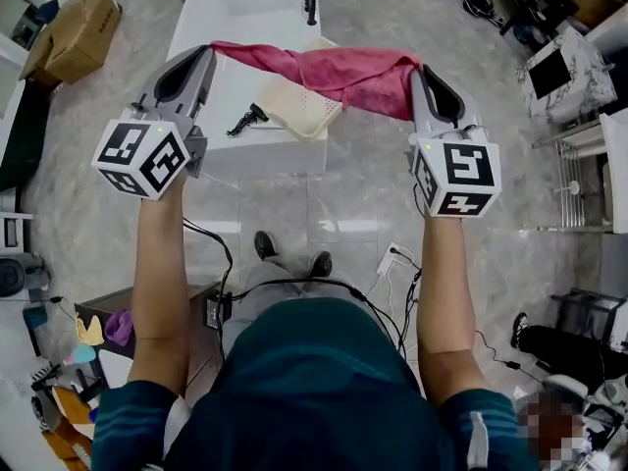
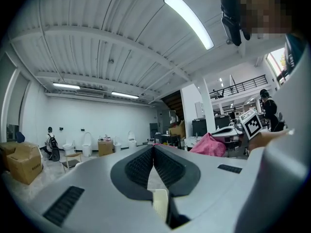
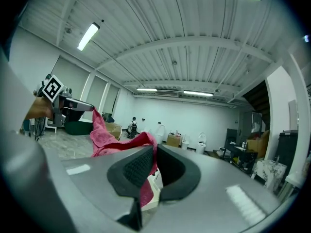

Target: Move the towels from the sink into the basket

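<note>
Head view: left fingers (image 1: 184,78) and right fingers (image 1: 444,94) pinch towel (image 1: 334,67) stretched above marble floor (image 1: 353,189).

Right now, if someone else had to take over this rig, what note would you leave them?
Left hand-held gripper: shut on one end of the pink towel.
Right hand-held gripper: shut on the other end.
Things: the towel hangs stretched between the two, in the air over the cream basket beside the white sink counter.
Done: this towel is out of the sink.
Left: lower it into the basket and open both grippers. No other towel shows in these views, but check the sink.
</note>
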